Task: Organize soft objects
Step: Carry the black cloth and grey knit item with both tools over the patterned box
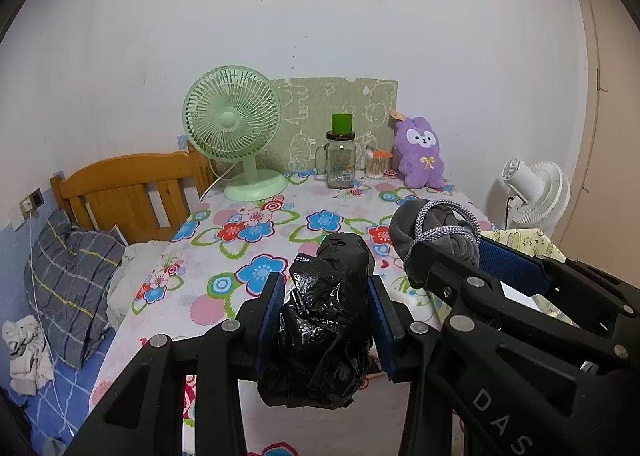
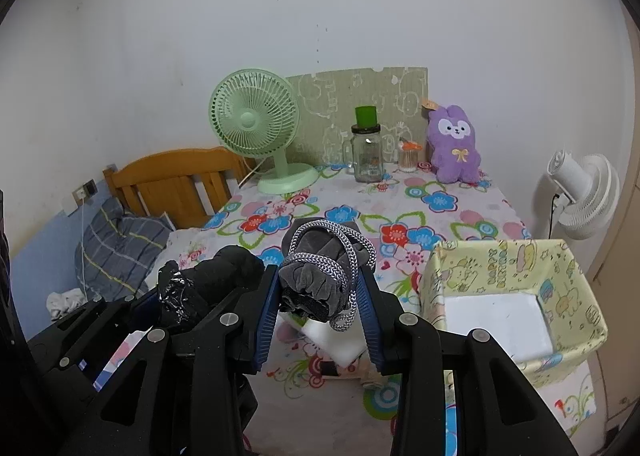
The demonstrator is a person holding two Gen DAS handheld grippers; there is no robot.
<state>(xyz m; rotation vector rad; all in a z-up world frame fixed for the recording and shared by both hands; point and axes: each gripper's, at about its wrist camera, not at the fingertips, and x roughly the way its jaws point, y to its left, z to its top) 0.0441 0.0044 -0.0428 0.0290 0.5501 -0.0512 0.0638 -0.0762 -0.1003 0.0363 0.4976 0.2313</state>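
My left gripper (image 1: 328, 292) is shut on a crumpled black plastic bag (image 1: 326, 320) and holds it above the floral table. My right gripper (image 2: 320, 284) is shut on a grey cloth bundle (image 2: 316, 276) wrapped in a grey-white cord, also held above the table. The bundle also shows in the left wrist view (image 1: 434, 232), and the black bag in the right wrist view (image 2: 208, 280). A yellow cartoon-print fabric box (image 2: 516, 256) with a white bottom stands open at the table's front right. A purple plush toy (image 2: 454, 144) sits at the back right.
A green desk fan (image 2: 256, 124), a glass jar with a green cap (image 2: 368, 152) and a small cotton-swab pot (image 2: 409, 158) stand at the back of the table. A white foam block (image 2: 336, 340) lies under my right gripper. A bed with a pillow (image 1: 76, 280) lies left; a white floor fan (image 2: 584, 192) stands right.
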